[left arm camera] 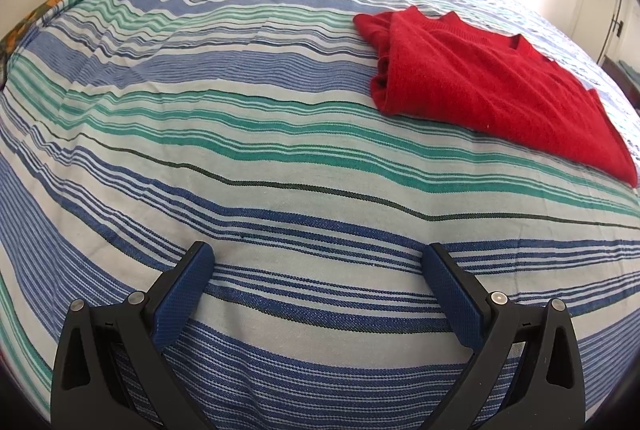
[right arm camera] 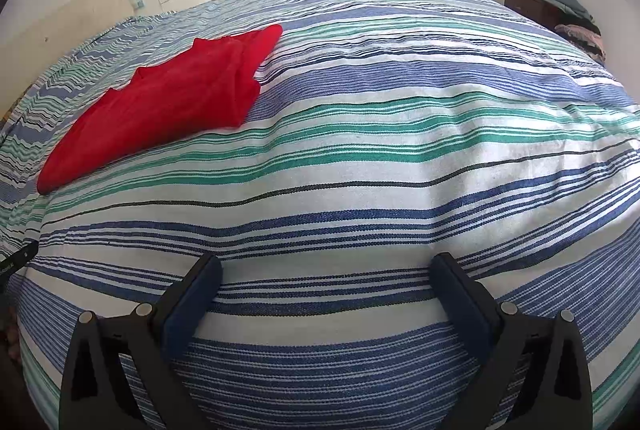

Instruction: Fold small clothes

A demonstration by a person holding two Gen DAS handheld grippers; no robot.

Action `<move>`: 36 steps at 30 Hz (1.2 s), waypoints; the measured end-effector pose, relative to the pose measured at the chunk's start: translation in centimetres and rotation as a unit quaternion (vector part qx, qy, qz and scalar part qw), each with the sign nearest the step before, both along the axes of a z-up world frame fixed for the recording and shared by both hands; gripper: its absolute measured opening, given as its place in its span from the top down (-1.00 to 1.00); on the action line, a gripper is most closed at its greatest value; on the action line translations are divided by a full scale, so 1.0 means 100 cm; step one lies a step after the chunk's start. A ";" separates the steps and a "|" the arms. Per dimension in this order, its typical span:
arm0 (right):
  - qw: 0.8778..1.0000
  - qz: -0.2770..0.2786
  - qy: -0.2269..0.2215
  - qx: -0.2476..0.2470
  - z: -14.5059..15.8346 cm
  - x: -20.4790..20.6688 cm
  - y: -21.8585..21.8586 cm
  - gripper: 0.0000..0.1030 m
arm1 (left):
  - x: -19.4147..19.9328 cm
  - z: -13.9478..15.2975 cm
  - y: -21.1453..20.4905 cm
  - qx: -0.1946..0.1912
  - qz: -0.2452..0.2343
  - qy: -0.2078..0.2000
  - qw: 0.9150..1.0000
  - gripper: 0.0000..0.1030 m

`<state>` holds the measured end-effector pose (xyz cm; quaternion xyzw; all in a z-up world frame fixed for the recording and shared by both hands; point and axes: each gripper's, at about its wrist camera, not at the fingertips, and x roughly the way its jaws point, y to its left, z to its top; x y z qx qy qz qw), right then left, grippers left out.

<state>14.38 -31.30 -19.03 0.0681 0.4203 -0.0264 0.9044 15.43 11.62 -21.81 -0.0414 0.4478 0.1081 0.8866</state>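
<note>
The red sweater lies in a loose fold on the striped bed, ahead and to the right of the left gripper and ahead-left of the right gripper; both grippers are spread wide, empty and well apart from it. It looks soft, light and floppy, so I would pinch it at a corner or hem rather than mid-panel. Nothing lies between the grippers and the sweater; a dresser piled with clothes stands off past the bed's edge.

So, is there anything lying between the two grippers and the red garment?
Nothing visible: only bare striped bedspread lies between the open left gripper, the open right gripper and the red garment.
</note>
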 end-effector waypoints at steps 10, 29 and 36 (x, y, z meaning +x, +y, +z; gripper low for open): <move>1.000 0.000 0.003 -0.006 -0.001 0.002 0.002 -1.00 | 0.030 0.071 0.050 -0.213 0.020 -0.079 0.974 -0.98; 1.000 -0.002 0.013 -0.019 -0.002 0.007 0.005 -1.00 | 0.202 0.089 -0.060 -0.087 -0.087 0.048 0.991 0.88; 1.000 -0.003 0.022 -0.020 -0.002 0.009 0.005 -1.00 | 0.210 0.141 -0.238 -0.049 -0.226 0.003 0.973 0.85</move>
